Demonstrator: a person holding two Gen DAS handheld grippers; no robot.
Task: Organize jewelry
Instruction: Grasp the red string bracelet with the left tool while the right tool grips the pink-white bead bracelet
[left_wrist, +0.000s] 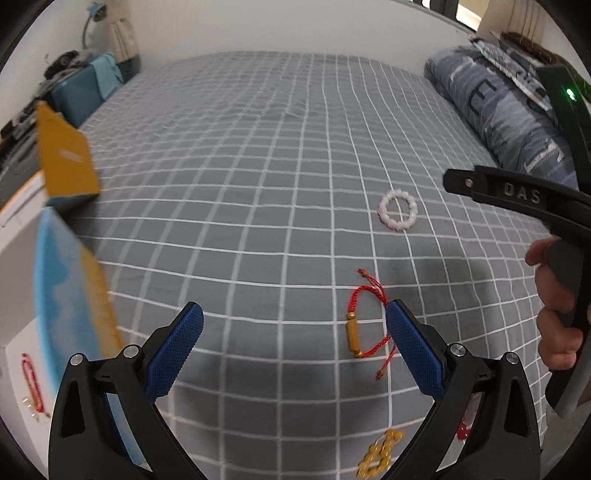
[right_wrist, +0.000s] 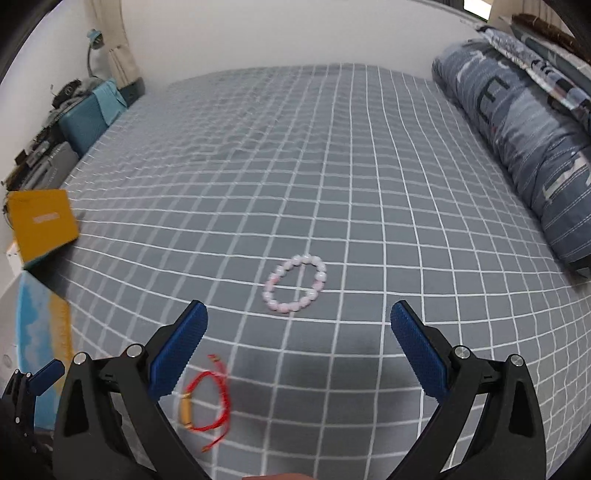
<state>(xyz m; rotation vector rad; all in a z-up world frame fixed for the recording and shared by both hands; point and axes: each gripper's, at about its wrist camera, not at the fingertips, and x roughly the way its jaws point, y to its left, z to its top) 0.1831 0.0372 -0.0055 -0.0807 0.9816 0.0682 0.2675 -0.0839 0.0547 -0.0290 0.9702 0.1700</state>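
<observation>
Knurled blue pads of left tool (left_wrist: 294, 326) spread wide, right tool (right_wrist: 299, 326) likewise wide, braided red cord bracelet (left_wrist: 364, 325) with gold tube beside left pad, round pale-pink bead bracelet (right_wrist: 295, 288) flat on grey checked bed (right_wrist: 295, 166)

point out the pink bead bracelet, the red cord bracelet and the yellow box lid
pink bead bracelet (right_wrist: 320, 275), right wrist view, a bead on its right side
red cord bracelet (left_wrist: 353, 333), left wrist view, its gold tube
yellow box lid (right_wrist: 42, 221), right wrist view, lid face
</observation>
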